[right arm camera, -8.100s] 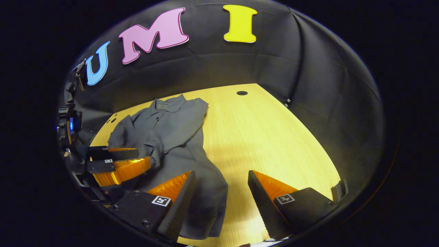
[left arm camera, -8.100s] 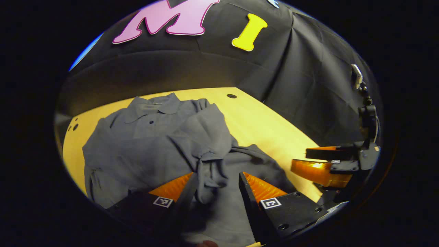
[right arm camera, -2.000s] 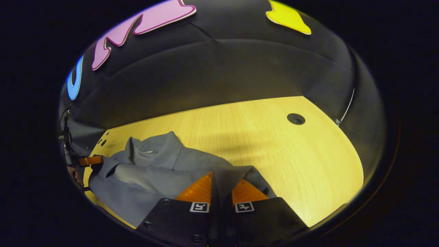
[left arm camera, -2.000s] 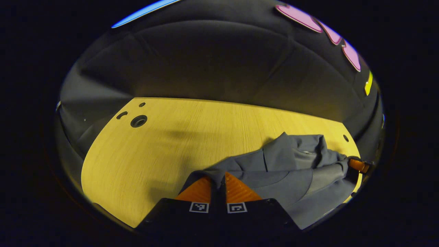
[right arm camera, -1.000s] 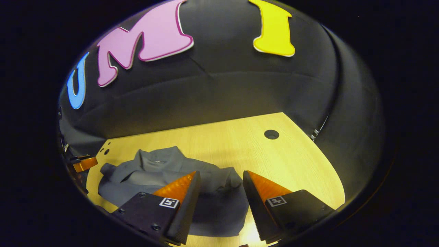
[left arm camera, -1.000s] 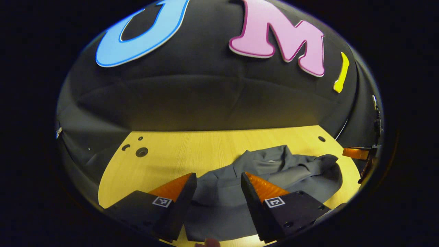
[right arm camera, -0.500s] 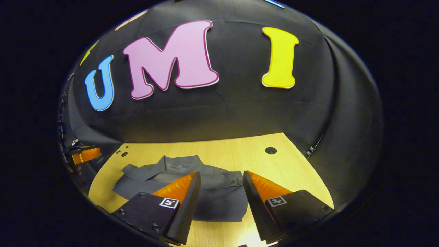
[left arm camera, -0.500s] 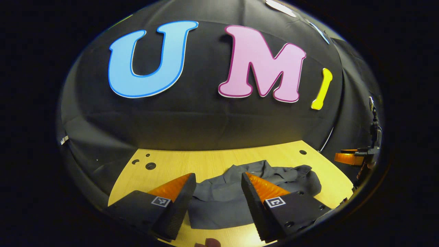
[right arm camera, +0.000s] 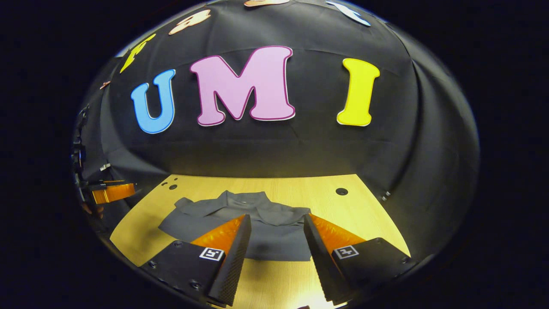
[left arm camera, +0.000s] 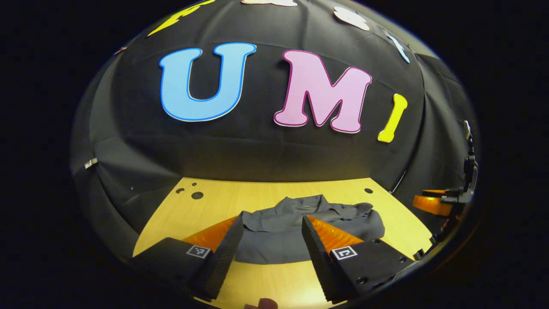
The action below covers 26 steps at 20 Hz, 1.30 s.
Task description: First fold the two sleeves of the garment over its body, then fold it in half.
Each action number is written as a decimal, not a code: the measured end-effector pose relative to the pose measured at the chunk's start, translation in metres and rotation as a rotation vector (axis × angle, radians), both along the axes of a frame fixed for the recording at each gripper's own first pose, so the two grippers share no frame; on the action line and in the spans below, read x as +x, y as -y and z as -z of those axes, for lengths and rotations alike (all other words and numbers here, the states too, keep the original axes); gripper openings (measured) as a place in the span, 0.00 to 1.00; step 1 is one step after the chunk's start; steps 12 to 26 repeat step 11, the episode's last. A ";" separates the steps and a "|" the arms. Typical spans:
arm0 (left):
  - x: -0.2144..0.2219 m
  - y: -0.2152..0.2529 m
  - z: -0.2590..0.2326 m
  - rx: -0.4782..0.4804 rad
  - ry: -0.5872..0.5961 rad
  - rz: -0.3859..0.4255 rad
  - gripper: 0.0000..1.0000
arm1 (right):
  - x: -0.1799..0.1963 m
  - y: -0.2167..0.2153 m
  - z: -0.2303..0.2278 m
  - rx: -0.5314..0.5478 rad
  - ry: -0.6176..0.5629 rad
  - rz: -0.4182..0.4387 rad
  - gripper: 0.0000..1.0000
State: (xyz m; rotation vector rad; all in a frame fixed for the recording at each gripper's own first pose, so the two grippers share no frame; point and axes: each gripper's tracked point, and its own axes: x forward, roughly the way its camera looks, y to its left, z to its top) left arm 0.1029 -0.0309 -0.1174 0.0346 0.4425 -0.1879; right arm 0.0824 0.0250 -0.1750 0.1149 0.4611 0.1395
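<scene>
A grey collared shirt (left arm camera: 283, 227) lies folded into a compact rectangle on the wooden table (left arm camera: 180, 214), collar toward the back wall. In the right gripper view the same shirt (right arm camera: 257, 221) shows its collar at the far side and a straight folded edge nearest me. My left gripper (left arm camera: 271, 244) is open, raised above the table in front of the shirt, holding nothing. My right gripper (right arm camera: 274, 242) is open too, hovering over the shirt's near edge without touching it. The other gripper shows at each view's edge: right (left arm camera: 433, 201), left (right arm camera: 109, 192).
The black cloth wall rises behind the table. Small holes (left arm camera: 197, 195) mark the table's far left corner and another hole (right arm camera: 342, 191) sits far right. Bare wood lies on both sides of the shirt and in front of it.
Two seconds ago both grippers were shut on the shirt's cloth, carrying it over. They have since opened, let go and drawn back and up; the shirt now lies folded in half.
</scene>
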 end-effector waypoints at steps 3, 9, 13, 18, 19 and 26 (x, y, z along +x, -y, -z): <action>-0.025 -0.009 -0.002 -0.003 -0.002 -0.037 0.87 | -0.014 -0.017 0.000 0.020 -0.004 -0.027 0.77; -0.060 -0.017 0.011 0.011 -0.039 -0.119 0.87 | -0.031 -0.021 0.024 -0.009 -0.085 -0.084 0.78; -0.066 -0.013 0.018 0.002 -0.050 -0.123 0.87 | -0.041 -0.022 0.033 -0.023 -0.123 -0.100 0.79; -0.066 -0.013 0.018 0.002 -0.050 -0.123 0.87 | -0.041 -0.022 0.033 -0.023 -0.123 -0.100 0.79; -0.066 -0.013 0.018 0.002 -0.050 -0.123 0.87 | -0.041 -0.022 0.033 -0.023 -0.123 -0.100 0.79; -0.066 -0.013 0.018 0.002 -0.050 -0.123 0.87 | -0.041 -0.022 0.033 -0.023 -0.123 -0.100 0.79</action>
